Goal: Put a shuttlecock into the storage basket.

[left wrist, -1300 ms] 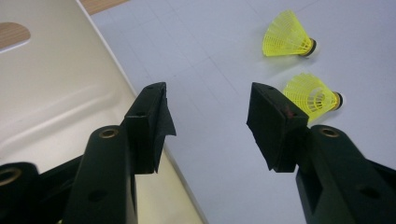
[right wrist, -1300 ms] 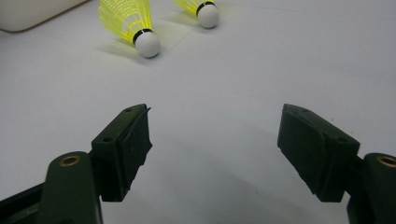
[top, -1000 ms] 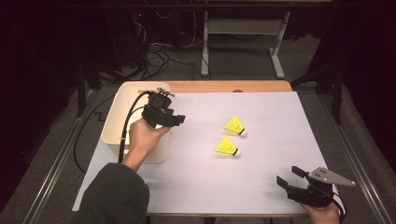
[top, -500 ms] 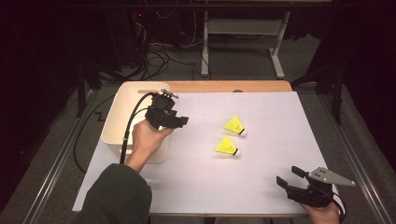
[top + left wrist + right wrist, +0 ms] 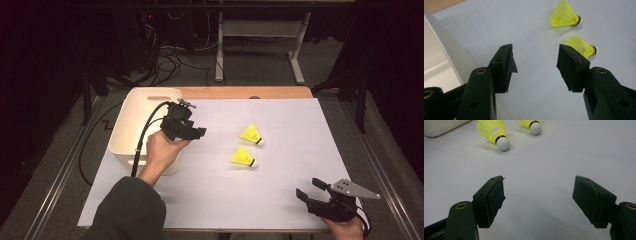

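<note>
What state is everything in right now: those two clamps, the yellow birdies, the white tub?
Left gripper: open, nothing between its jaws, beside the tub.
Right gripper: open, empty, low over the table.
Far shuttlecock: lying on its side.
Near shuttlecock: lying on its side.
White tub: upright; no contents visible.

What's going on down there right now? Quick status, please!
Left claw open, empty, beside the white bin. Right claw open, empty, at the near edge. Two yellow shuttlecocks lying on the table, untouched. Nothing in the way.

One camera looks down from overhead, two ride low and close, all sharing the yellow shuttlecocks [image 5: 245, 156].
</note>
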Motion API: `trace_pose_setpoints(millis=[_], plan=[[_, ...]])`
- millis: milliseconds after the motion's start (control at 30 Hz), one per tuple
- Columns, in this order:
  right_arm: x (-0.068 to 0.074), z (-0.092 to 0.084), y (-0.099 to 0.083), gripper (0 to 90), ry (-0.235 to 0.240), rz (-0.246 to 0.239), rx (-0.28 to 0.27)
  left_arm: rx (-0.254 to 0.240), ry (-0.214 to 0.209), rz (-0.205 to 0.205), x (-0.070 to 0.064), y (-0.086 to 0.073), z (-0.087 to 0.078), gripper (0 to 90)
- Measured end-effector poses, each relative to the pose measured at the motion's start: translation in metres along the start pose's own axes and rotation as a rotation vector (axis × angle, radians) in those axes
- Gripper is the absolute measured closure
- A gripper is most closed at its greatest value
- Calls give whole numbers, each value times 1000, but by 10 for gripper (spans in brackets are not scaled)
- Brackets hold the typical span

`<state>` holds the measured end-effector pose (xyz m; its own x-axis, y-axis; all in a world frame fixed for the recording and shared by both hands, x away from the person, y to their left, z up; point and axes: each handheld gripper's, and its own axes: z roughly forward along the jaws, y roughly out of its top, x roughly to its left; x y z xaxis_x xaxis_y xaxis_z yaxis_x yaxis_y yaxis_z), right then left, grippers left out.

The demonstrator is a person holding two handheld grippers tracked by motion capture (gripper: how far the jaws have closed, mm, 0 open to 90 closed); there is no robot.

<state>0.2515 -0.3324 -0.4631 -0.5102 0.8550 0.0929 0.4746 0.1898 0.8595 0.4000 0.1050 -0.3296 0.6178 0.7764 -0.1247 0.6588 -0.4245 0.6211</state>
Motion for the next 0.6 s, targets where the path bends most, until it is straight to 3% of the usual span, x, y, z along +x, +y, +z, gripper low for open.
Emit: trace_pose_setpoints(millis=[600], plan=[[0,1,1,260,-1,0,3,17,-4,21,-6,-1,9,473]])
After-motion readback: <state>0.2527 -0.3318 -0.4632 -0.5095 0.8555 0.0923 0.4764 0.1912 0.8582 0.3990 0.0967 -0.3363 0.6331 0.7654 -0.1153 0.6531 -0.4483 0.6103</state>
